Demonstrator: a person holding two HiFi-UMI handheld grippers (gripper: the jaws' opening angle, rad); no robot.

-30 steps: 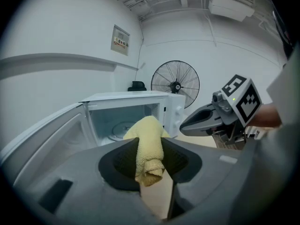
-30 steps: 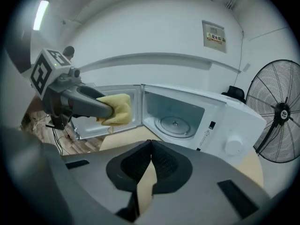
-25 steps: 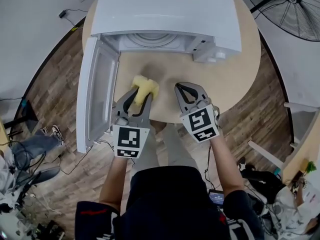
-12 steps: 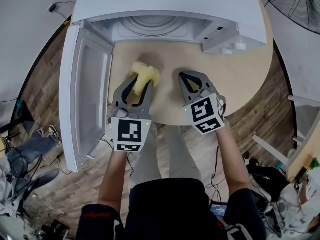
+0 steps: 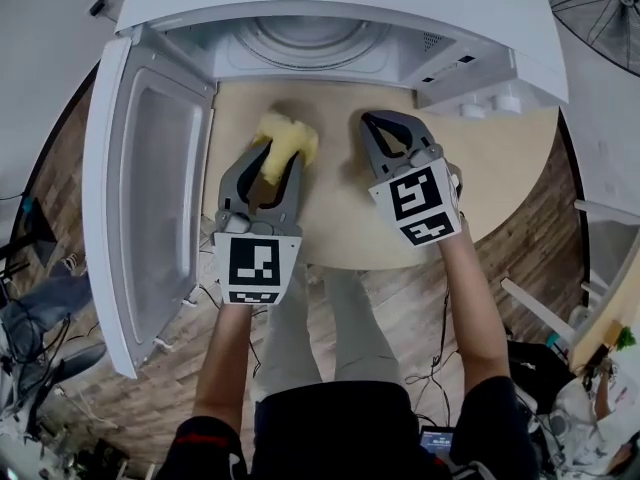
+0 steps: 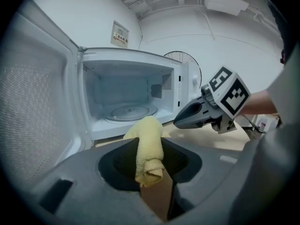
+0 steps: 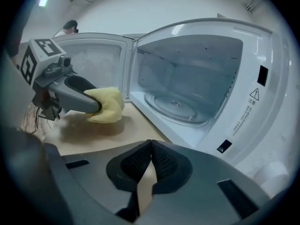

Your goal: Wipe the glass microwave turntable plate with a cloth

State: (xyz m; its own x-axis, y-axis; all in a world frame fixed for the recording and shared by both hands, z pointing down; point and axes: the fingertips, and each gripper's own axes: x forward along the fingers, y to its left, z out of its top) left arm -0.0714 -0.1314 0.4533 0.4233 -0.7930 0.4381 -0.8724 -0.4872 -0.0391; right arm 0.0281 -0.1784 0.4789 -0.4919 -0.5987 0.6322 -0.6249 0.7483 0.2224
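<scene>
A person stands at a round table (image 5: 480,168) before an open microwave (image 5: 340,3), its door (image 5: 150,198) swung wide to the left; the left gripper (image 5: 277,156) is clamped on a rolled yellow cloth (image 5: 287,135), which sticks out past its tips over the tabletop, short of the oven's mouth; the right gripper (image 5: 382,120), beside it, has its jaws pressed together on nothing. From overhead the oven's roof hides most of the cavity (only a front arc of the glass turntable plate (image 5: 305,36) shows); the two gripper views look straight in and show the plate lying flat, alone on the cavity floor, apart from both grippers; only the right gripper view catches the warning label (image 7: 254,94) on the oven's front frame.
</scene>
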